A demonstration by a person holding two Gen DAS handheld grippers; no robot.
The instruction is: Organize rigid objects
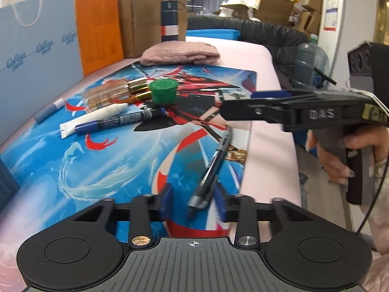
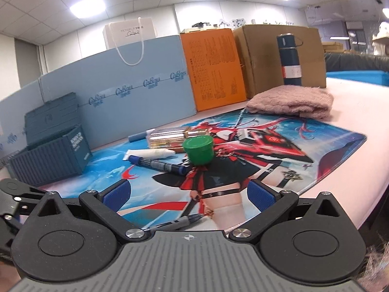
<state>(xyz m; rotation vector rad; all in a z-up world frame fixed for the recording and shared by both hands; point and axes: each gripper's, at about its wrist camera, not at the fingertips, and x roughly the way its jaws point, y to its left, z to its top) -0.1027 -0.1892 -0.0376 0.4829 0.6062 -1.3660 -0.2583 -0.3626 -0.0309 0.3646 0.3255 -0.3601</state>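
Left gripper low over the printed mat, fingers spread on either side of the near end of a dark pen; pads not seen touching it, pen lies flat on the mat, angled away to the right. Right gripper fingers spread wide, nothing between them; the same pen sits just below its fingers in the right wrist view. Cluster further along the mat: green jar upright, blue marker and white tube lying side by side just in front of it, clear box with gold contents touching the tube's far side. Light blue marker apart, at mat edge. Ribbed blue crate open at the left end of the pink surface. Behind: pink knit cloth, dark flask, orange panel, cardboard box.
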